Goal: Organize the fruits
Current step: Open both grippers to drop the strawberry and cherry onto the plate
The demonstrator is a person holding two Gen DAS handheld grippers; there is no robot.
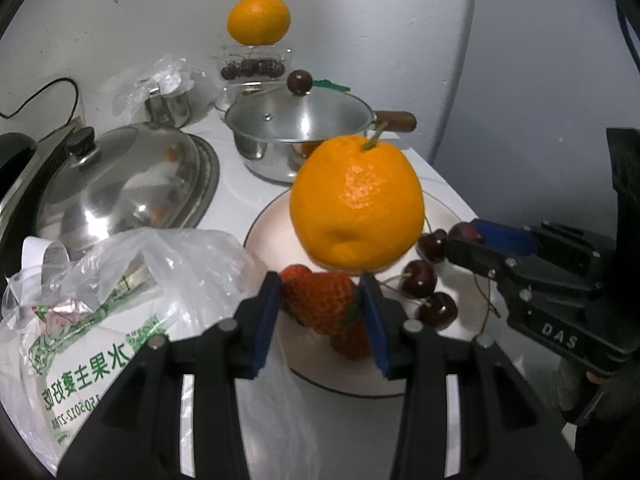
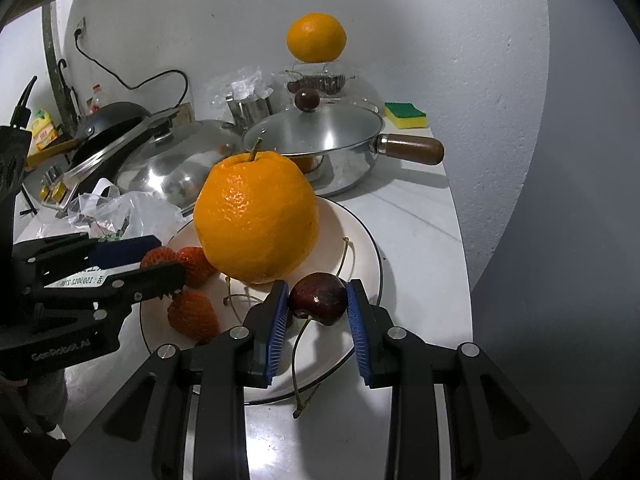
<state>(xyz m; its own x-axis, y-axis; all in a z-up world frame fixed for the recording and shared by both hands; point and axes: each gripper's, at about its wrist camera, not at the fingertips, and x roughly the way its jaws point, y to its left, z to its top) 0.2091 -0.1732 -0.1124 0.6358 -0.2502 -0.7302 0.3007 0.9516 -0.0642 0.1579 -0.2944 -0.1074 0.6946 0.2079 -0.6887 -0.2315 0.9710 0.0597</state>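
A large orange (image 1: 356,204) (image 2: 256,216) stands on a white plate (image 1: 272,220) (image 2: 360,232). My left gripper (image 1: 319,280) is shut on a red strawberry (image 1: 320,302) at the plate's near side; in the right wrist view this gripper (image 2: 168,266) comes in from the left. My right gripper (image 2: 318,286) is shut on a dark cherry (image 2: 318,298) whose stem hangs down. It shows at the right of the left wrist view (image 1: 460,236). Loose cherries (image 1: 418,278) and strawberries (image 2: 192,314) lie on the plate. A second orange (image 1: 258,18) (image 2: 316,38) sits on a clear box of cherries at the back.
A steel pot (image 1: 300,120) (image 2: 316,132) with lid and wooden handle stands behind the plate. A big steel lid (image 1: 120,184) and a printed plastic bag (image 1: 100,300) lie to the left. A sponge (image 2: 405,115) is at the back right. The counter edge (image 2: 460,264) runs close on the right.
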